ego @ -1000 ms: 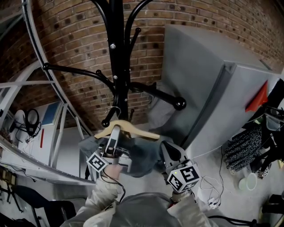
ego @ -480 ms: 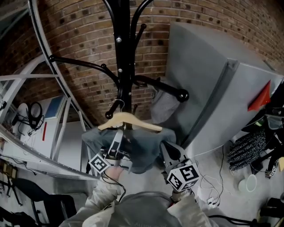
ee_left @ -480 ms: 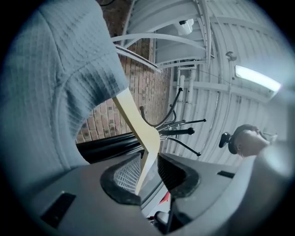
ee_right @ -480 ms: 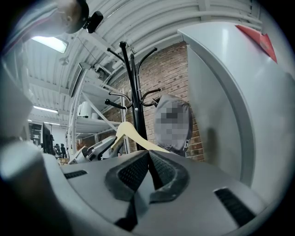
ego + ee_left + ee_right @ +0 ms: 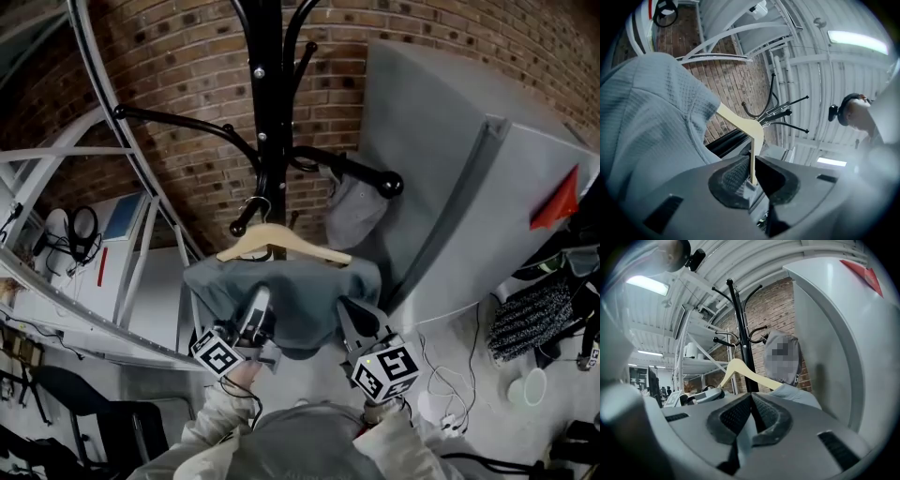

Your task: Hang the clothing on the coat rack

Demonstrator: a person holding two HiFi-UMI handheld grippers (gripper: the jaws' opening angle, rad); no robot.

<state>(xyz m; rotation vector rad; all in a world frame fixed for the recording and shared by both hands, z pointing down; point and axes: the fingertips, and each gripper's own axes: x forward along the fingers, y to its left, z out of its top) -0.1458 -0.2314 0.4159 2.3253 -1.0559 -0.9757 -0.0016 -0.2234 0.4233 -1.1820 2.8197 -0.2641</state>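
Both forearms reach up from below, side by side, claws pointing at the black coat rack (image 5: 269,122) before the brick wall (image 5: 187,84). The left claw (image 5: 255,314) comes in under the grey clothing (image 5: 281,291). In the left gripper view its jaws are closing, and the pads already touch the pale wooden hanger (image 5: 751,140) that runs down between them. The right claw (image 5: 349,314) sits at the garment's lower right edge, its jaws drawn together on a fold of the grey cloth. The clothing is draped over the hanger, held up just beside the pole. The hanger's hook (image 5: 253,212) is at a low peg (image 5: 240,226); whether it rests there I cannot tell.
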